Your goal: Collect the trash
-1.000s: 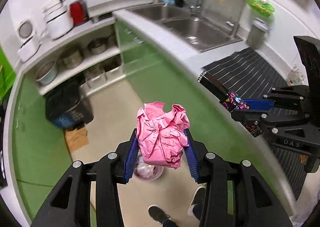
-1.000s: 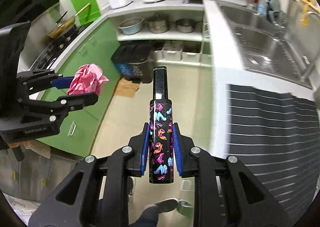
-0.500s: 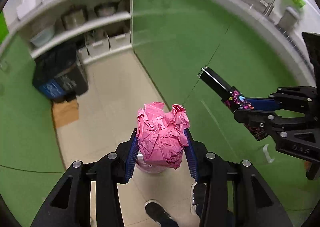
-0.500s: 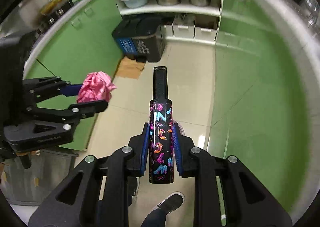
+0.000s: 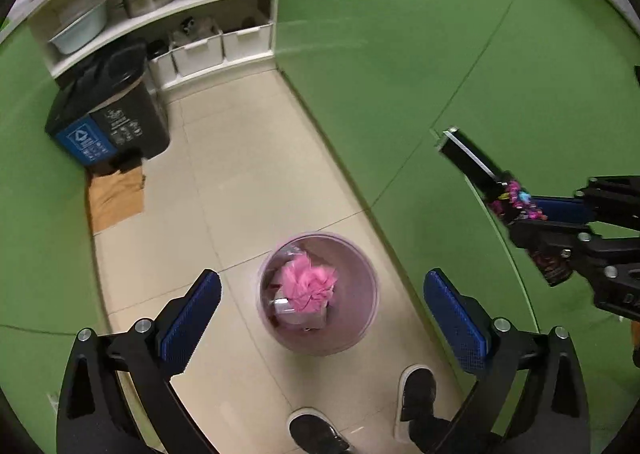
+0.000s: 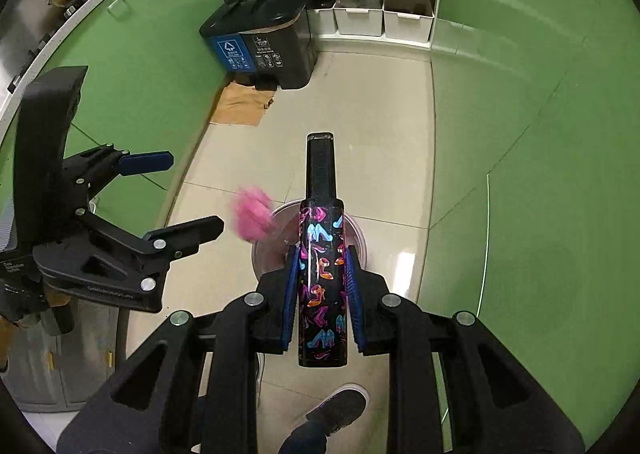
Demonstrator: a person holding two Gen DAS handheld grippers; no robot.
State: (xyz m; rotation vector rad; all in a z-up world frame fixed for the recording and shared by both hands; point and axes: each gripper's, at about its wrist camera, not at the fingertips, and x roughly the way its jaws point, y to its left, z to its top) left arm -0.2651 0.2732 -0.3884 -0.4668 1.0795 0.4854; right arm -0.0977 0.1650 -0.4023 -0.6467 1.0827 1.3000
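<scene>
Risk: left tool (image 5: 322,318) wide, jaws just opened, empty; paper ball (image 6: 253,218) falling, may clip bin (image 5: 370,318) rim. Right tool (image 6: 322,294) clamping patterned box (image 6: 322,274), could tip out off-centre.

A black tube printed with coloured shoes (image 6: 322,278) was gripped between the blue pads of the right hand-held gripper (image 6: 322,254), pointing down over a pale pink bin (image 6: 360,242) on the tiled floor (image 6: 380,125). At left, the left hand-held gripper (image 6: 188,193) was seen with jaws just opened, nothing between them; a blurred pink paper ball (image 6: 253,213) was caught at the bin's rim.
</scene>
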